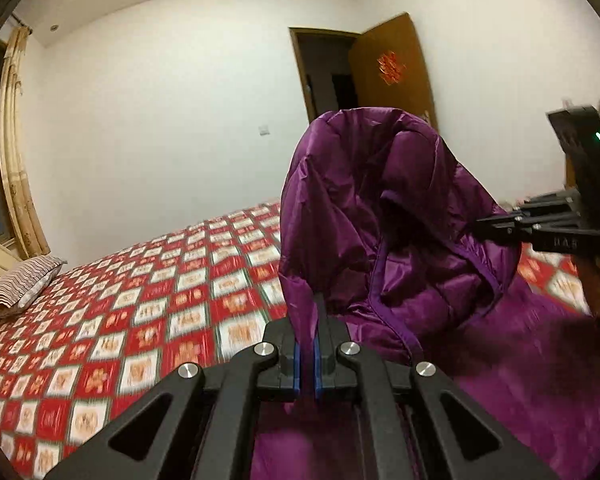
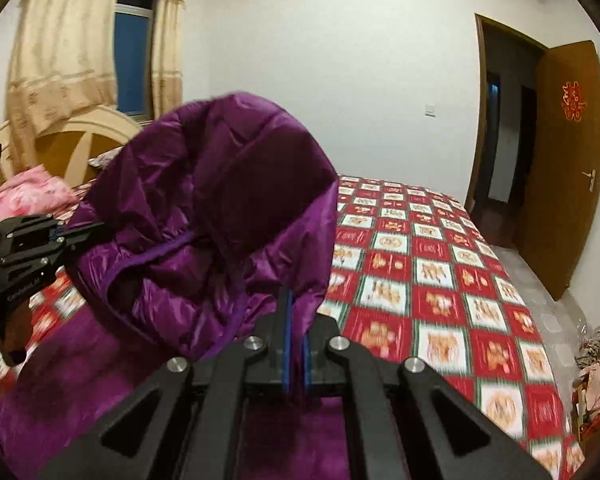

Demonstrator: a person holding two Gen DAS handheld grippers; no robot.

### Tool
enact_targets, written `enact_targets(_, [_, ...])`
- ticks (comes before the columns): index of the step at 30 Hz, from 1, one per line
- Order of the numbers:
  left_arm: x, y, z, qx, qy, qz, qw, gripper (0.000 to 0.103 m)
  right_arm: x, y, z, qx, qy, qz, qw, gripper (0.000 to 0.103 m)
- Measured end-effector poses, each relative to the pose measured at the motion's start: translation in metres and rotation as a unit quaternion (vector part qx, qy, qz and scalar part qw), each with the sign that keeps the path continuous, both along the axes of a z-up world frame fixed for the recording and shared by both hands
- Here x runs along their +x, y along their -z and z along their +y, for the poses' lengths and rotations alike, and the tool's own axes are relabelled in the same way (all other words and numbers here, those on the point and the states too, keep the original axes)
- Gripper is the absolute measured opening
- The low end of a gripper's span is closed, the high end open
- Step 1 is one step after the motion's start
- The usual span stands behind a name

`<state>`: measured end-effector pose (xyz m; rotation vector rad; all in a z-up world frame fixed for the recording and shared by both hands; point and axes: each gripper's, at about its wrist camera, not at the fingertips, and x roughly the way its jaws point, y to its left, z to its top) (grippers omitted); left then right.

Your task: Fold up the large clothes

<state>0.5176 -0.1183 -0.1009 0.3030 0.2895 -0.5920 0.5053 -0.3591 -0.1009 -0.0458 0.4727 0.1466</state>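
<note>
A shiny purple hooded padded jacket (image 1: 380, 216) is lifted above the bed, hood up and open between the grippers; it also shows in the right wrist view (image 2: 204, 200). My left gripper (image 1: 309, 320) is shut on one edge of the jacket near the hood. My right gripper (image 2: 296, 316) is shut on the opposite edge. The right gripper also shows in the left wrist view (image 1: 496, 226), at the right. The left gripper also shows in the right wrist view (image 2: 88, 232), at the left. The jacket's lower part drapes down below both grippers.
The bed has a red, white and green patterned cover (image 1: 140, 312) (image 2: 440, 280). A striped pillow (image 1: 20, 284) and a pink pillow (image 2: 32, 192) lie by the headboard (image 2: 80, 140). An open wooden door (image 2: 564, 160) and clutter on the floor (image 2: 596, 364) are at the right.
</note>
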Motion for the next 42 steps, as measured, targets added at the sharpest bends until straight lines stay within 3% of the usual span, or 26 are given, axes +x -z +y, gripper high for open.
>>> enact_targets(3, [-0.023, 0.036, -0.006, 0.081, -0.011, 0.038, 0.9959, 0.018, -0.015, 0.028, 0.004, -0.019, -0.004, 0.068, 0.997, 0.006])
enact_targets(5, [-0.027, 0.051, -0.003, 0.108, -0.033, 0.045, 0.9926, 0.046, -0.029, 0.05, 0.002, -0.025, -0.005, 0.105, 0.994, 0.013])
enact_targets(6, [-0.03, 0.054, 0.004, 0.107, -0.044, 0.034, 0.9927, 0.049, -0.037, 0.056, 0.0, -0.027, -0.003, 0.114, 0.993, 0.014])
enact_targets(8, [-0.043, 0.05, 0.023, 0.094, -0.062, 0.013, 0.9935, 0.069, -0.058, 0.061, -0.008, -0.017, 0.002, 0.124, 0.992, 0.014])
enact_targets(10, [-0.055, 0.044, 0.038, 0.081, -0.081, -0.006, 0.9934, 0.081, -0.076, 0.061, -0.014, -0.012, 0.004, 0.127, 0.992, 0.014])
enact_targets(14, [-0.065, 0.026, 0.048, 0.072, -0.091, -0.015, 0.9932, 0.086, -0.087, 0.054, -0.026, -0.003, 0.003, 0.133, 0.991, 0.018])
enact_targets(16, [-0.042, 0.014, 0.047, 0.055, -0.113, 0.003, 0.992, 0.086, -0.072, 0.045, -0.035, 0.039, 0.003, 0.138, 0.99, 0.045])
enact_targets(17, [-0.027, 0.008, 0.046, 0.041, -0.12, 0.015, 0.9918, 0.087, -0.062, 0.036, -0.038, 0.062, 0.007, 0.133, 0.989, 0.071])
enact_targets(19, [0.012, -0.004, 0.047, 0.006, -0.143, 0.059, 0.988, 0.088, -0.052, 0.023, -0.04, 0.095, 0.004, 0.115, 0.989, 0.081])
enact_targets(21, [0.052, -0.011, 0.045, -0.021, -0.149, 0.104, 0.9831, 0.088, -0.029, 0.009, -0.04, 0.103, 0.01, 0.107, 0.989, 0.081])
enact_targets(27, [0.166, -0.007, 0.023, -0.027, -0.194, 0.206, 0.9588, 0.088, 0.052, -0.017, -0.052, 0.113, 0.019, 0.103, 0.988, 0.08])
enact_targets(29, [0.198, 0.008, 0.013, -0.025, -0.181, 0.256, 0.9493, 0.088, 0.084, -0.015, -0.061, 0.116, 0.034, 0.119, 0.986, 0.08])
enact_targets(31, [0.225, 0.033, -0.005, -0.013, -0.159, 0.325, 0.9322, 0.088, 0.119, 0.0, -0.069, 0.141, 0.038, 0.17, 0.975, 0.079])
enact_targets(33, [0.227, 0.052, -0.021, 0.008, -0.142, 0.354, 0.9245, 0.088, 0.146, 0.018, -0.073, 0.166, 0.035, 0.219, 0.961, 0.069])
enact_targets(37, [0.218, 0.084, -0.055, 0.058, -0.083, 0.373, 0.9224, 0.088, 0.19, 0.07, -0.054, 0.173, -0.018, 0.333, 0.927, 0.063])
enact_targets(39, [0.205, 0.091, -0.066, 0.072, -0.049, 0.365, 0.9268, 0.071, 0.196, 0.09, -0.041, 0.157, -0.038, 0.37, 0.915, 0.054])
enact_targets(40, [0.199, 0.091, -0.07, 0.08, -0.033, 0.361, 0.9285, 0.04, 0.198, 0.099, -0.035, 0.147, -0.047, 0.385, 0.91, 0.048])
enact_targets(41, [0.194, 0.092, -0.073, 0.086, -0.018, 0.357, 0.93, 0.011, 0.196, 0.105, -0.03, 0.134, -0.055, 0.388, 0.91, 0.027])
enact_targets(42, [0.186, 0.088, -0.076, 0.092, -0.011, 0.339, 0.9363, 0.008, 0.193, 0.104, -0.027, 0.123, -0.056, 0.378, 0.916, 0.015])
